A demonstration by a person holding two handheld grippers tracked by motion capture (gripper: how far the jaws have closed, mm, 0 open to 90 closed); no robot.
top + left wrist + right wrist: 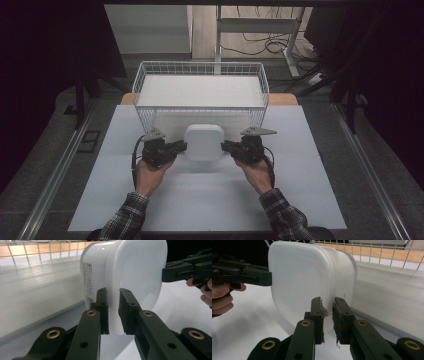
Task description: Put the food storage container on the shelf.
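While both grippers pinch only the thin rim of the white plastic container (203, 142), one on each side, the hold looks narrow and could slip. The left gripper (176, 148) has its jaws closed on the container's left edge, and the right gripper (231, 147) is clamped on the right edge in the same way. The container hangs lifted between them, just in front of the white wire basket (200, 68), above the far middle of the pale mat (210, 200).

If one hand pulls ahead of the other, the container may twist out of a grip and drop. Its smooth plastic gives the pads little purchase. It could also catch on the basket's near rim if carried forward too low.

The mat covers a table whose wooden far edge (282, 99) peeks out beside the basket. A white corrugated sheet (200, 90) lines the basket's bottom. Beyond, the room is dim, with cables (260, 47) on the floor and a desk frame (260, 25).
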